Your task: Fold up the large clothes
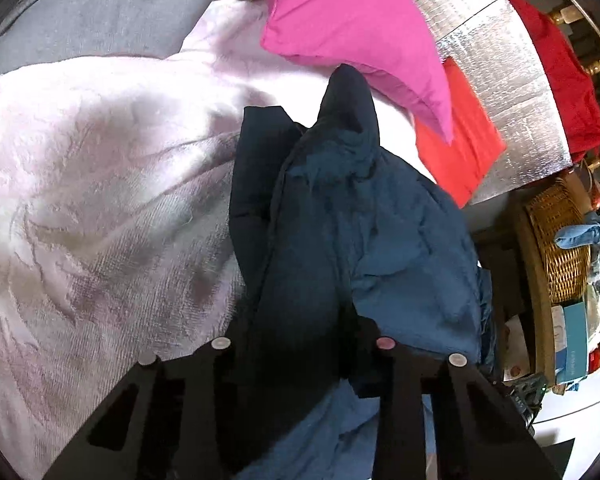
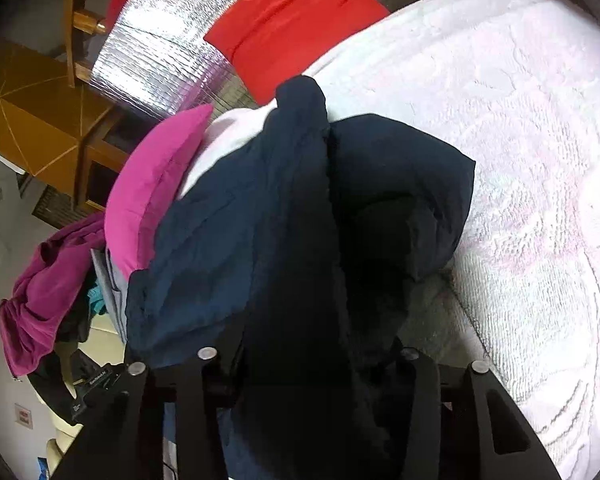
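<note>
Left wrist: bunched navy garment (image 1: 340, 220)

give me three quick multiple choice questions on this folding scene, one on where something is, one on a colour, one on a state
1. Where does the red cloth lie?
A. on the silver mat
B. in the wicker basket
C. under the navy garment

2. What colour is the cover on which the navy garment rests?
A. green
B. pale pink
C. black

3. What is the left gripper doing?
A. hanging open over the bare cover
B. gripping the pink cloth
C. gripping the navy garment

Answers:
1. A: the red cloth lies flat on the silver mat, apart from the wicker basket.
2. B: the cover under the navy garment is pale pink.
3. C: navy fabric is bunched between the fingers of the left gripper; the right gripper holds it too, and the pink cloth lies apart.
</note>
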A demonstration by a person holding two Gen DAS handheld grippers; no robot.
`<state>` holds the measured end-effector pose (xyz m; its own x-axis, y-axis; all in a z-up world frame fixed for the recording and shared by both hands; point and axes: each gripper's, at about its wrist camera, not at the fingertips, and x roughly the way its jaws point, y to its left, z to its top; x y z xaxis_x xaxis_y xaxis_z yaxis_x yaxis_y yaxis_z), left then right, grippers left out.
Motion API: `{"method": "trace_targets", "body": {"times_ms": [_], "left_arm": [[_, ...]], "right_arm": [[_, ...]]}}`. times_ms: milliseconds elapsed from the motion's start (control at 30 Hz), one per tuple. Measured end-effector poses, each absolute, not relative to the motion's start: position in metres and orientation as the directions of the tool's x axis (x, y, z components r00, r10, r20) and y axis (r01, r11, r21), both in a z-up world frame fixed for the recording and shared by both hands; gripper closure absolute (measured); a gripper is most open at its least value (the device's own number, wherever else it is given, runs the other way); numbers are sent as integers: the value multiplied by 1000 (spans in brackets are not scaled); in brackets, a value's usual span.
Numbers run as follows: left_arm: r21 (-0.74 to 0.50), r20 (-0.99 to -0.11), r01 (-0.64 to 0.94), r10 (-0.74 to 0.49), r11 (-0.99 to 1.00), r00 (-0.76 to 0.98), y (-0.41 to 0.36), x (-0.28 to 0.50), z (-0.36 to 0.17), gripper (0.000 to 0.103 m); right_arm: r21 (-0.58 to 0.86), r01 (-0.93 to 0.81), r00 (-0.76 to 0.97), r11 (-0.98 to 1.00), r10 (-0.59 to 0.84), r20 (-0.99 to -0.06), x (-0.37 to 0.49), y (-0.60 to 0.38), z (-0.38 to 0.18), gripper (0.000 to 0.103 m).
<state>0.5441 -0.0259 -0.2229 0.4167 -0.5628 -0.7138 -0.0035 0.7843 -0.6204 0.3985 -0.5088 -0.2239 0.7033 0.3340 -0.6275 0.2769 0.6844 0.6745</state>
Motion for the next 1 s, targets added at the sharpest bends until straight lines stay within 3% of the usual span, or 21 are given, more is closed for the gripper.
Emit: {"method": "trace_targets", "body": {"times_ms": [433,1000], "left_arm": [[-663,-683,-21,-594,748,425,-9,528,-218,75],[-623,-713,-1,-566,783,414,6,486,-212,75]], "right_arm": [[686,249,695,684,366,-618,376,-503,-210,61],[679,249,673,691,381,-634,343,-496,-206,62]]}}
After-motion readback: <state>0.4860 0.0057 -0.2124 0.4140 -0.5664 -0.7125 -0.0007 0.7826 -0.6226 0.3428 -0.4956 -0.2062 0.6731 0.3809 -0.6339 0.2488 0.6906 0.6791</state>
